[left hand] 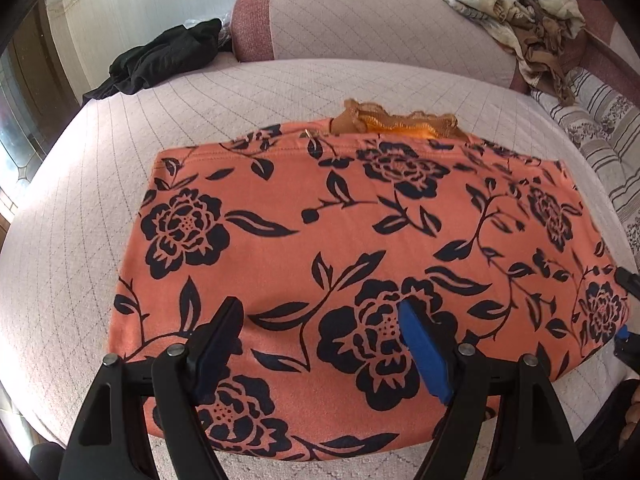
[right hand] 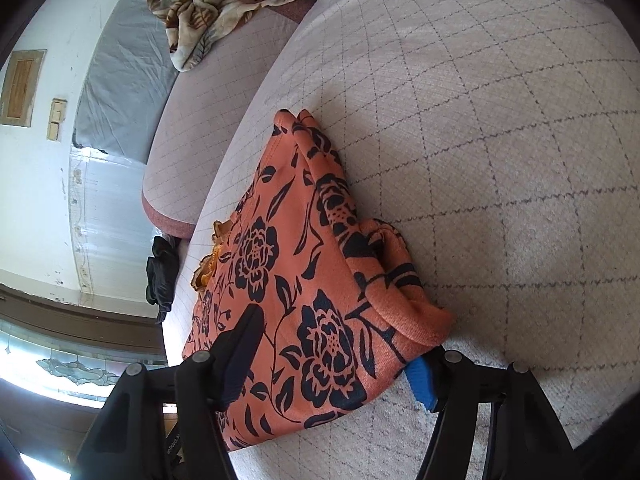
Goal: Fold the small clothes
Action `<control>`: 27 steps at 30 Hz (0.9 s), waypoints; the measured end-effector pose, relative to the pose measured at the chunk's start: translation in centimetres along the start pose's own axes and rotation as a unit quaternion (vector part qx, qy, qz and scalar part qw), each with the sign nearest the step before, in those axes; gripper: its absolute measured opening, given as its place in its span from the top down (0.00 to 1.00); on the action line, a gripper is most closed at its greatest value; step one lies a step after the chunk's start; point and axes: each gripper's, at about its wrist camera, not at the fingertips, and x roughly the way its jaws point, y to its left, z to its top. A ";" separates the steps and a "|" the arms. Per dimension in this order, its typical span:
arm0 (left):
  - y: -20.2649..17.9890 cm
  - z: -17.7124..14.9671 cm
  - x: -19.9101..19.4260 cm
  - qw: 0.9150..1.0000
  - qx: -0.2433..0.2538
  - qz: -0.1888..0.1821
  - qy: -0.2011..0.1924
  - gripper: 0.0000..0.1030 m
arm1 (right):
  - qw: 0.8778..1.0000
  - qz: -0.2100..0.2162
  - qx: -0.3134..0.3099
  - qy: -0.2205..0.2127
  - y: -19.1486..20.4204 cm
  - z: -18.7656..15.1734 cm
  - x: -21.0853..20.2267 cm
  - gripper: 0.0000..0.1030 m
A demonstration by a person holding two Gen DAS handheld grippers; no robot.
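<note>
Garment (left hand: 340,240): orange, black floral print, folded, flat on the quilted sofa seat (left hand: 80,240); lace trim (left hand: 400,122) shows at its far edge.

Left gripper (left hand: 324,326): fingers spread above the garment's near part, pinching nothing.

Right gripper (right hand: 340,344): fingers either side of the garment's near right corner, one over the cloth, the blue pad (right hand: 420,384) under its edge; a firm pinch cannot be told.

Black cloth (left hand: 160,60): far left on seat.

Patterned pile (left hand: 520,12): far right on backrest.
</note>
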 end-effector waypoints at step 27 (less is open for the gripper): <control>-0.1 -0.4 0.6 1.000 0.005 0.003 0.000 0.19 | 0.999 -0.033 -0.034 -0.003 1.1 0.1 1.0 0.66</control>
